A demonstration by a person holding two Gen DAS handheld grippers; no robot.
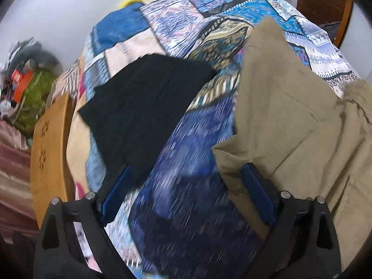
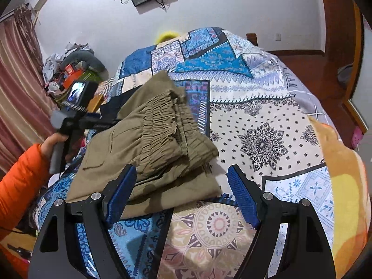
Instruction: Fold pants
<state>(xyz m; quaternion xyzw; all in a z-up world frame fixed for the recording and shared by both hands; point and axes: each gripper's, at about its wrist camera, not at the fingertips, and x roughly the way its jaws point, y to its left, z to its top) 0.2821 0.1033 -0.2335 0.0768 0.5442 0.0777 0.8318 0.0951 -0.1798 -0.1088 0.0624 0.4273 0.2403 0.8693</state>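
Note:
Khaki pants (image 2: 151,139) lie folded in a thick stack on the patterned bedspread (image 2: 262,121), with the gathered waistband on top. My right gripper (image 2: 181,174) hovers open over the stack's near edge. Its left pad (image 2: 123,190) overlaps the cloth in the picture, and nothing is pinched. In the left wrist view the khaki pants (image 1: 290,121) fill the right side. My left gripper (image 1: 188,176) is open above the blurred blue bedspread (image 1: 193,151). Its right finger (image 1: 258,190) is at the pants' near corner. A hand (image 2: 53,144) in an orange sleeve holds that tool.
A black garment (image 1: 144,107) lies flat on the bed left of the khaki stack. A wooden board (image 1: 51,144) edges the bed on the left, with clutter (image 1: 25,81) beyond it. An orange and yellow cushion (image 2: 344,169) lies at the bed's right edge.

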